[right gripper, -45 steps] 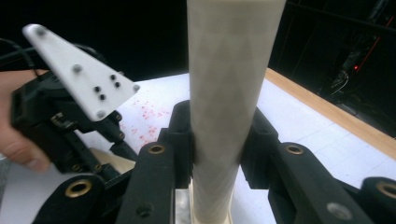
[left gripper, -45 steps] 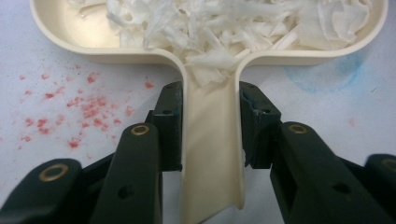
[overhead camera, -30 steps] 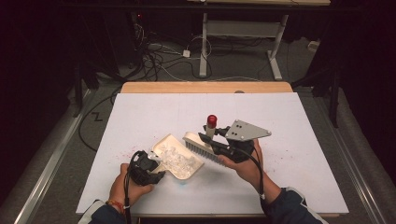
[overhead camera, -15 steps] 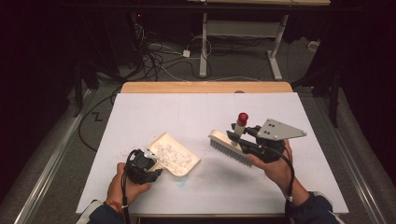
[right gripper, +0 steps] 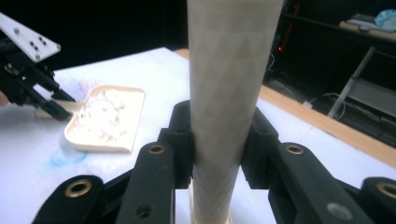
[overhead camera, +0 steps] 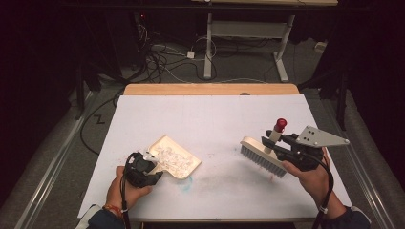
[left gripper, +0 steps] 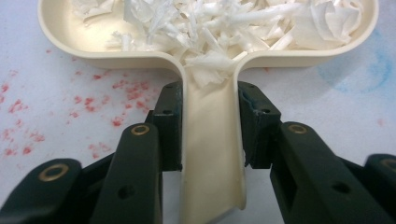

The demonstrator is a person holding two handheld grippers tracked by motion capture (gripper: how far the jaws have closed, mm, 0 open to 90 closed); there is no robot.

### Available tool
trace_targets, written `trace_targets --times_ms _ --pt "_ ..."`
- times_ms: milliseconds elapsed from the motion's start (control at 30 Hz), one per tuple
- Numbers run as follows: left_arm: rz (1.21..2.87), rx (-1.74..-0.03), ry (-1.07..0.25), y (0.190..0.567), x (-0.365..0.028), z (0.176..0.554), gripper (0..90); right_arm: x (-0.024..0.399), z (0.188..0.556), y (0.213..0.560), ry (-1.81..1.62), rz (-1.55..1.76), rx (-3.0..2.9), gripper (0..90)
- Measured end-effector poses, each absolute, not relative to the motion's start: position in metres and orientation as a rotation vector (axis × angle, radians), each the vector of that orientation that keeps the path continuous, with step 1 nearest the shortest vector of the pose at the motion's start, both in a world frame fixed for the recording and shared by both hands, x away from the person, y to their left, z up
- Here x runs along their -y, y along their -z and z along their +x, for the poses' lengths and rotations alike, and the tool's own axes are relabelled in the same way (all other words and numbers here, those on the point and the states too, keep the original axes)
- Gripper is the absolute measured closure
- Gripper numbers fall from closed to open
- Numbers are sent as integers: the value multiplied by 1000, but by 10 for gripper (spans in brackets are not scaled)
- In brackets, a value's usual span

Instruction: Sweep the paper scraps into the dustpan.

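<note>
A cream dustpan [overhead camera: 177, 162] holding white paper shreds [left gripper: 224, 23] lies on the white table sheet at the near left. My left gripper [overhead camera: 155, 167] is shut on the dustpan's handle [left gripper: 212, 154], with a jaw on each side. My right gripper [overhead camera: 274, 145] is shut on the cream handle [right gripper: 231, 84] of a brush [overhead camera: 260, 155] and holds it at the near right, well apart from the pan. The brush's red-tipped handle points up and its bristles point down over the sheet. In the right gripper view, the dustpan [right gripper: 105, 121] and the left gripper [right gripper: 46, 109] sit off to the left.
The white sheet [overhead camera: 215, 114] covers the table, with a wooden strip [overhead camera: 210, 89] along its far edge. Red specks [left gripper: 116, 121] dot the sheet near the pan's handle. A blue smudge [overhead camera: 187, 181] lies just in front of the pan. Cables and desk legs stand on the floor beyond.
My right gripper has carried the brush to the right, away from the dustpan. The left gripper and the dustpan have stayed in place.
</note>
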State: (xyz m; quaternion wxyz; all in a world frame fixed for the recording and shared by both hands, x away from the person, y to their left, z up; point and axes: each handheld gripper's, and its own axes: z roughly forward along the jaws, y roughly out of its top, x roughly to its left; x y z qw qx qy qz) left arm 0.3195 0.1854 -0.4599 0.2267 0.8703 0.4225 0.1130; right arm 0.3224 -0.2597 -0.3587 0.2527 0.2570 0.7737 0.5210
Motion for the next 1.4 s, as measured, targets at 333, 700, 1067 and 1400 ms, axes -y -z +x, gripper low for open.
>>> trace_targets --times_ms 333,700,1067,1400 --pt "2380 -1191 -305 460 -192 321 634 280 314 365 -1377 722 -2147 699" --pt "2299 -1309 -328 462 -205 328 634 295 305 370 -1393 713 -2267 699" --pt "2185 -1443 -388 465 -227 339 633 304 300 370 -1402 692 -2339 699" --pt "2085 -1517 -369 470 -235 341 571 304 300 368 -1402 685 -2394 699"
